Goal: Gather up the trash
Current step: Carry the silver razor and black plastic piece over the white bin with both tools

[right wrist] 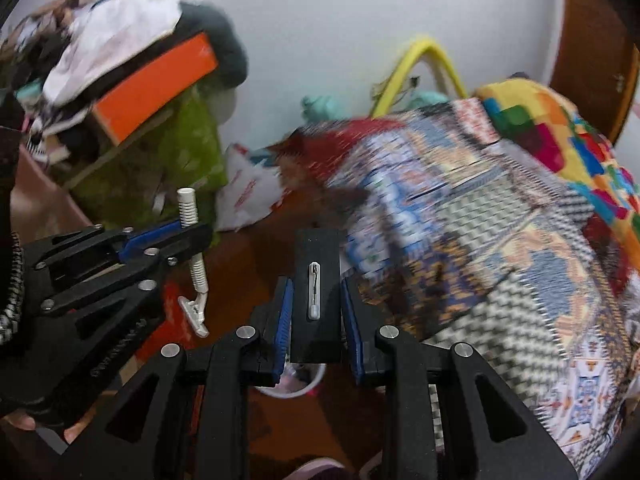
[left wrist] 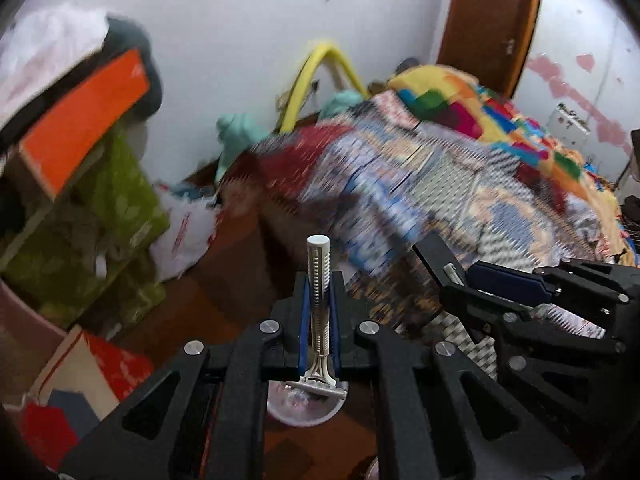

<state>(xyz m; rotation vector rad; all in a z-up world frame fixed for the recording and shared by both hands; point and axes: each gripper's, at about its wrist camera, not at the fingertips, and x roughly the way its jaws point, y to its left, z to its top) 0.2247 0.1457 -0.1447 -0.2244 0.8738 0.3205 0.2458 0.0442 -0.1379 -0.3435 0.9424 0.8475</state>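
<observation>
Clamped in the left gripper, a white razor is pointing forward; beside it, the right gripper, angling downward, is gripping a black block.

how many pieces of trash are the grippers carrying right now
2. A white disposable razor is clamped upright in the left gripper; a flat black piece with a white clip sits between the right gripper's pads. Anything under them is hidden.
</observation>
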